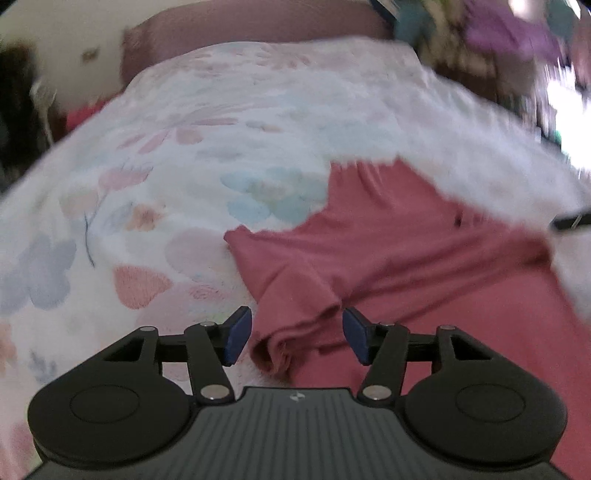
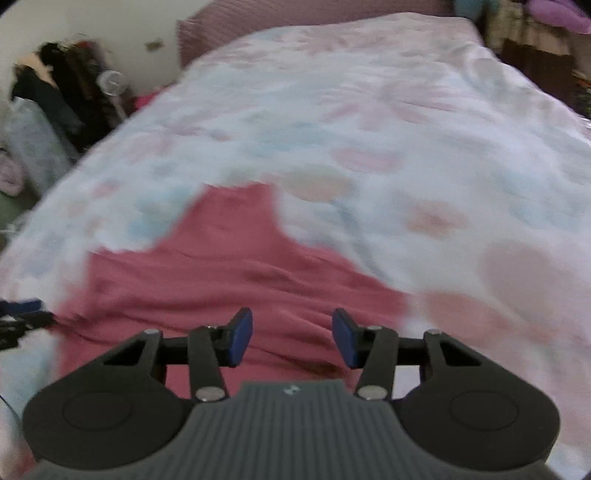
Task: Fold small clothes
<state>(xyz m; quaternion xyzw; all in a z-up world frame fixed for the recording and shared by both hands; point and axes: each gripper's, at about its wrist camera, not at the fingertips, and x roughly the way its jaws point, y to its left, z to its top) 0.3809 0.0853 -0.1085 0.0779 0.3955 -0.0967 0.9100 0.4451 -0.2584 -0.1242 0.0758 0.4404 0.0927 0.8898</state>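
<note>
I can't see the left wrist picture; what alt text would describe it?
A dusty-red garment lies spread on a floral bedspread, with a bunched fold of it between the open blue-padded fingers of the left gripper. The pads do not press on the cloth. The far background is blurred.

The left wrist view looks forward and steeply down along the left gripper (image 1: 297, 334), close above a bed with a flowered cover (image 1: 177, 155); a rolled sleeve of a pink garment (image 1: 388, 251) lies just ahead, between the blue pads (image 1: 238, 334); the body of the cloth spreads to the right. The right wrist view tilts down likewise along the right gripper (image 2: 292, 336), low over the same pink garment (image 2: 229, 266), which here fills the lower left; the cover (image 2: 406, 110) runs off to the headboard (image 2: 295, 11). Both views share the garment, the cover and the far headboard (image 1: 240, 26); both are blurred.
</note>
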